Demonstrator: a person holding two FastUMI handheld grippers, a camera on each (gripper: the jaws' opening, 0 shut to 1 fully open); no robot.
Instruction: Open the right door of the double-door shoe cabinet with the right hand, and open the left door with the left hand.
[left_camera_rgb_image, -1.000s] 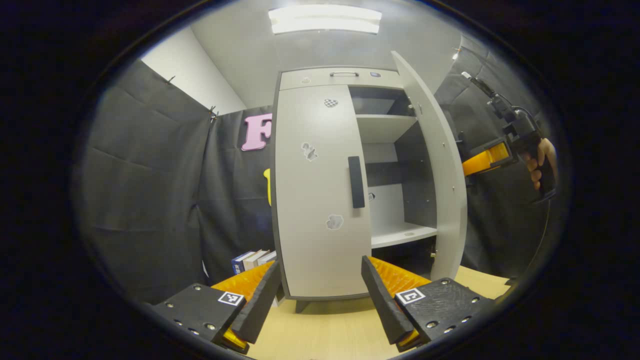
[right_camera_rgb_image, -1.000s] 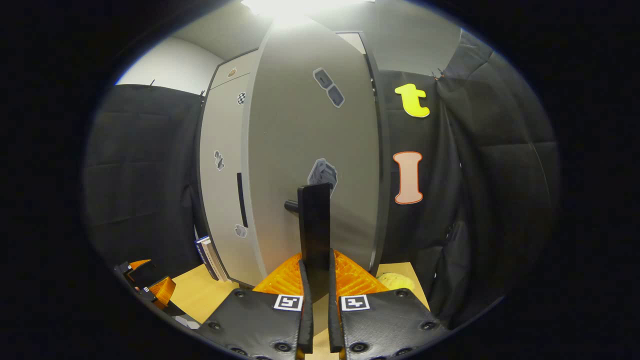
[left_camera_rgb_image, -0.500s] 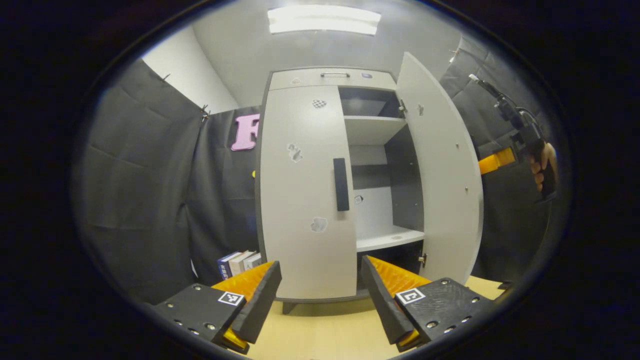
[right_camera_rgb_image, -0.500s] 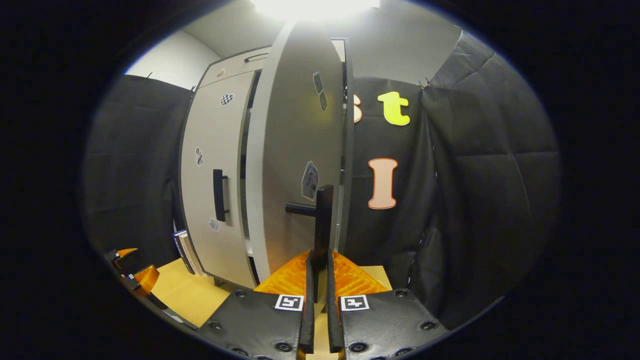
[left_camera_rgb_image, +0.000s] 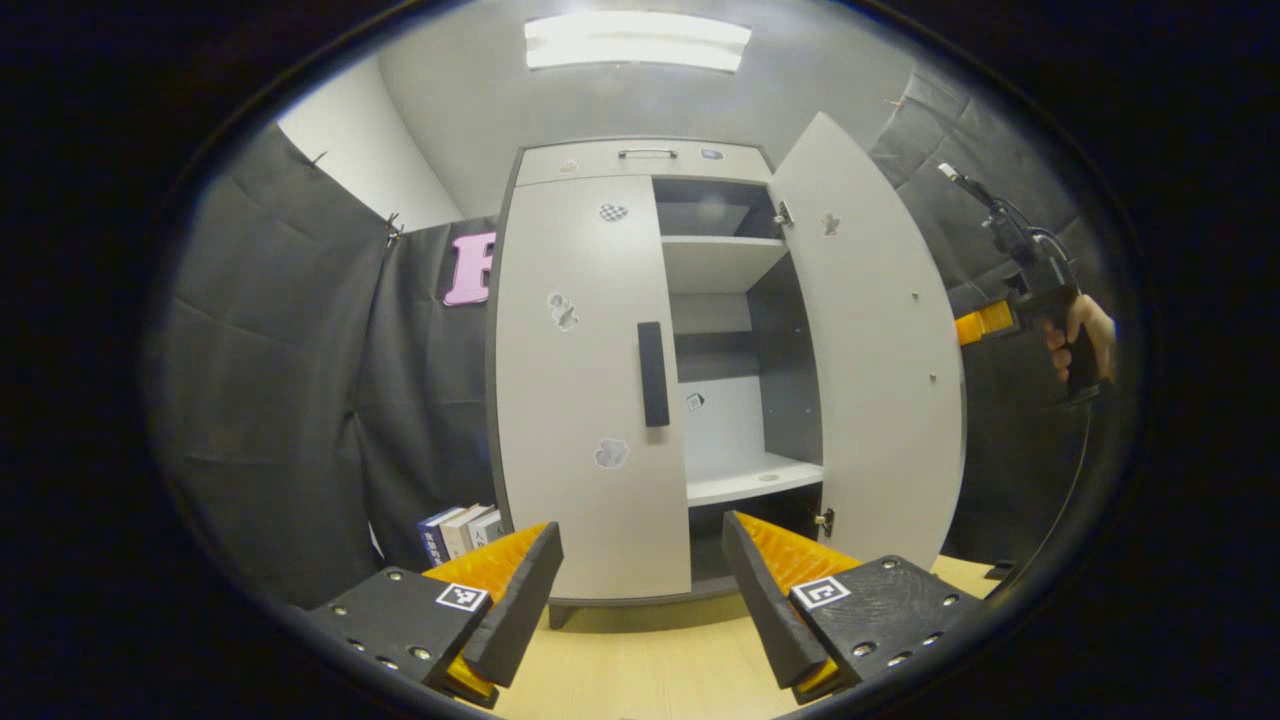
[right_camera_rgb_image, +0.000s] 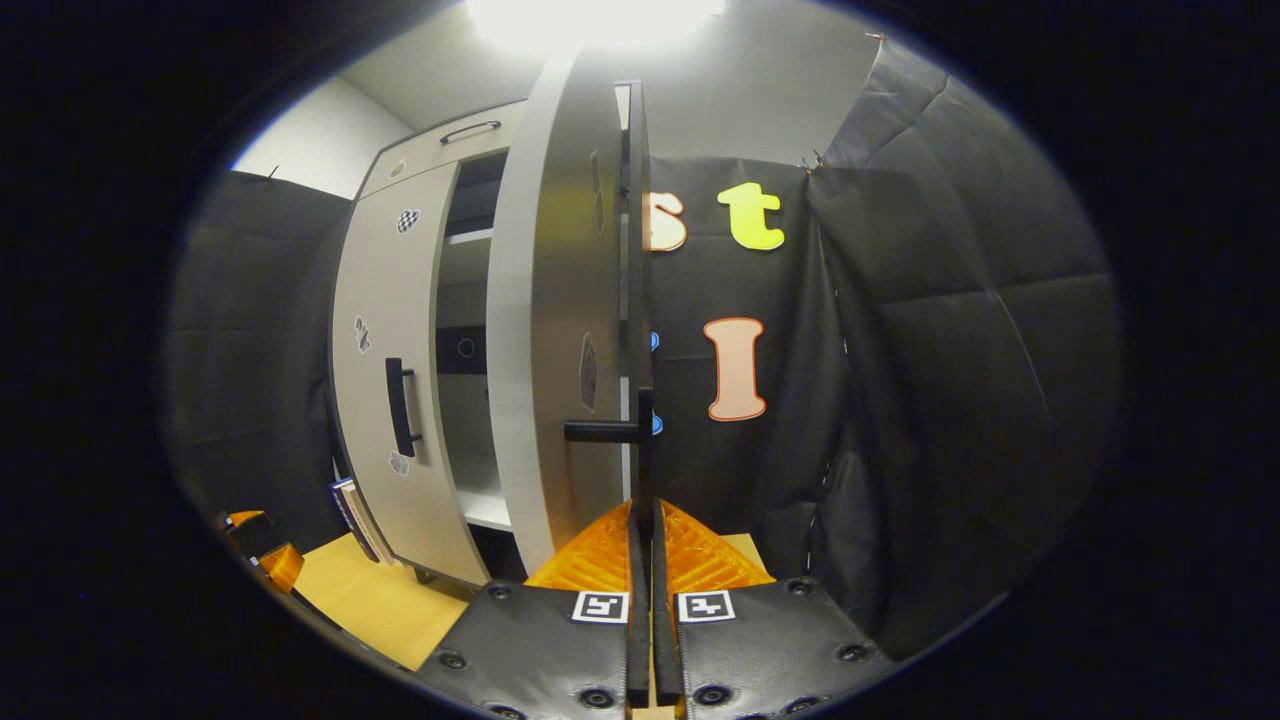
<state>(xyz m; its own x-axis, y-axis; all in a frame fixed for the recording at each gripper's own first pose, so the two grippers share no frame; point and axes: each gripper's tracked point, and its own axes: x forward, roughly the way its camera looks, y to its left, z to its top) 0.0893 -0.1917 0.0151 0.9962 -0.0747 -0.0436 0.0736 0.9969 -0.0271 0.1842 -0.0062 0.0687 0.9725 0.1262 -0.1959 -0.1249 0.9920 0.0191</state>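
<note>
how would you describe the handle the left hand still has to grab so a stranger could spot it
Find the tall pale cabinet against the black cloth wall; its right door stands swung open, its left door is shut. The handle is the dark upright bar at mid-height on the shut door, along the edge next to the open shelves. The small stickers on that door are flat and pale; the bar is long and dark.

Left tool (left_camera_rgb_image: 640, 590), lower frame: two wedge-shaped fingers (left_camera_rgb_image: 515, 600) on ribbed bodies, each with a textured plate bearing a square coded marker and round screws. Right tool (right_camera_rgb_image: 645, 600), lower centre: matching plates, markers, screws. Right edge: a hand (left_camera_rgb_image: 1085, 340) on a dark grip with cable.
</note>
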